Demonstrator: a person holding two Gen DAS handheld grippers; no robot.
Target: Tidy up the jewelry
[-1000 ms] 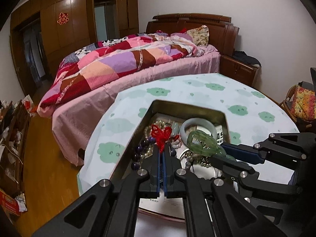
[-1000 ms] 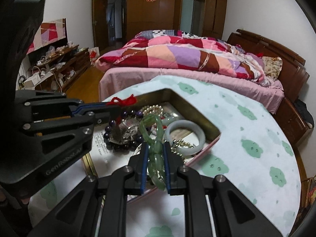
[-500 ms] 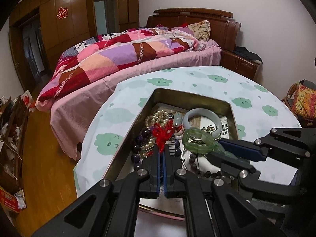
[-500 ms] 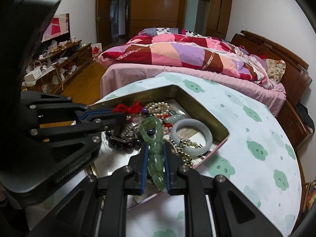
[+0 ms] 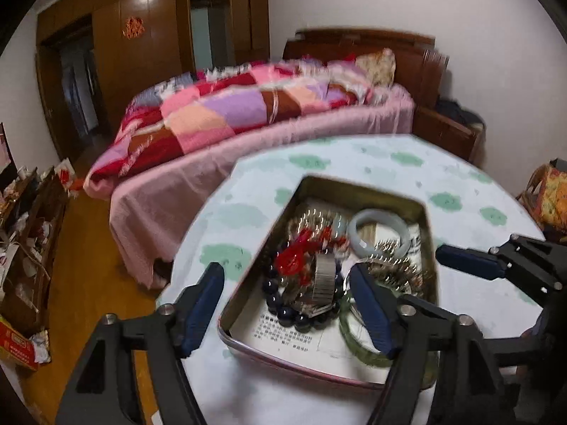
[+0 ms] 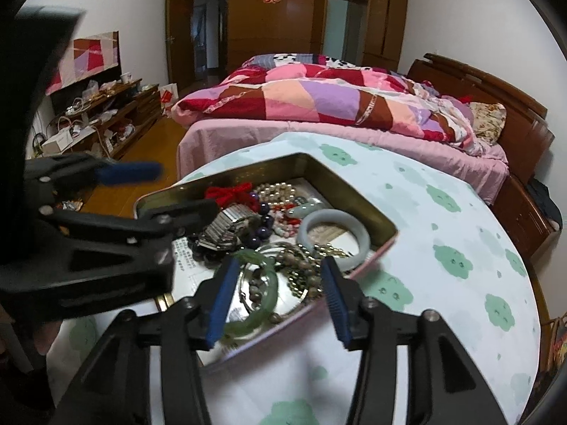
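An open metal tin (image 5: 354, 188) (image 6: 248, 168) full of jewelry sits on the round table (image 5: 389, 163). My left gripper (image 5: 287, 304) hangs over the tin's near corner, jaws opening wide. The red knot (image 5: 294, 255) and dark bead bracelet (image 5: 283, 306) lie loose in the tin between them, untouched. My right gripper (image 6: 278, 297) is also opening. The green bangle (image 6: 264, 302) lies in the tin between its fingers, free of the pads. A pale jade bangle (image 6: 336, 237) rests further in, by a metal watch band (image 5: 324, 279).
A bed with a patchwork quilt (image 6: 319, 99) stands just beyond the table. Left of it, wooden floor and a cluttered low shelf (image 6: 99, 120). Each gripper shows in the other's view: the right (image 5: 471, 265) and the left (image 6: 141, 191). The cloud-print cloth (image 6: 443, 248) stretches right.
Both grippers went from shut to open. The red knot with its beads dropped out of the left gripper into the tin. The green bangle left the right gripper and lies flat.
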